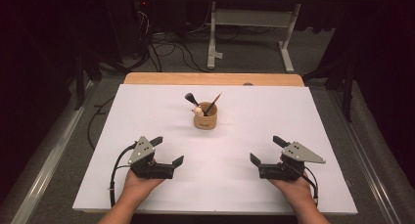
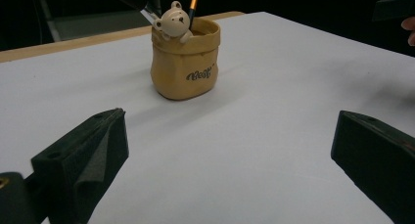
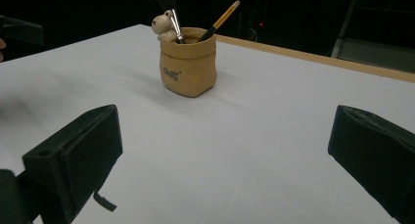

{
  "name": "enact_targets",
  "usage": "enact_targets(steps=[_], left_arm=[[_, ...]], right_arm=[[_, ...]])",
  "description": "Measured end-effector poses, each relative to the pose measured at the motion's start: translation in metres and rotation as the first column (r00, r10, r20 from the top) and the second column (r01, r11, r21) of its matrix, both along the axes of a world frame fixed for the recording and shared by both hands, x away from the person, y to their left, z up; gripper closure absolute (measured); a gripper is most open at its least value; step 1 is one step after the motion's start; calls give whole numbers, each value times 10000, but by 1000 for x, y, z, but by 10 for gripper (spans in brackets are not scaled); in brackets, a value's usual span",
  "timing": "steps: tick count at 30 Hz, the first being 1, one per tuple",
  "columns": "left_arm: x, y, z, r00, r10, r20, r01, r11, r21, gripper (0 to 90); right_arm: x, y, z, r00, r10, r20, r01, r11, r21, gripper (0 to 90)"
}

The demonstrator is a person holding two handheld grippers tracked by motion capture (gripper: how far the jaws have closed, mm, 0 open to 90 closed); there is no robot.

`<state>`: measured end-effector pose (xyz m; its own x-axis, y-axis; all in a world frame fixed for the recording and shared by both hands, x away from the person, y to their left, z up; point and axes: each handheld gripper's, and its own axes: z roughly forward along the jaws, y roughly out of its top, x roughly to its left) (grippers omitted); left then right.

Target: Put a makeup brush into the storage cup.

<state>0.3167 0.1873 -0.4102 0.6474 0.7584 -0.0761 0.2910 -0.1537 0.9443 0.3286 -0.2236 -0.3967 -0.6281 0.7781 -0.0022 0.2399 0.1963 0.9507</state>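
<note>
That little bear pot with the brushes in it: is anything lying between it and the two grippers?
Nothing visible is. The pot stands alone on the white sheet; bare sheet runs from it to the left gripper and to the right gripper. Both are open and apart from the pot.

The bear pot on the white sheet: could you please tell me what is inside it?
Inside the bear pot stand a dark-bristled brush and a yellow-handled brush, both leaning. Their lower ends and the pot's bottom are hidden by its wall.

Both grippers, left gripper [image 1: 166, 151] and right gripper [image 1: 265, 150], are black with blocky padded jaws. Each carries a grey triangular plate with what look like small holes. A black cable trails from each.
</note>
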Motion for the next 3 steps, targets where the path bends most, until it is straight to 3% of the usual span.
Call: enact_targets(steps=[3], left_arm=[[0,1,0,10000,12,20,-12,10000,-25,11]], right_arm=[[0,1,-1,10000,-14,-42,13,10000,-47,10]])
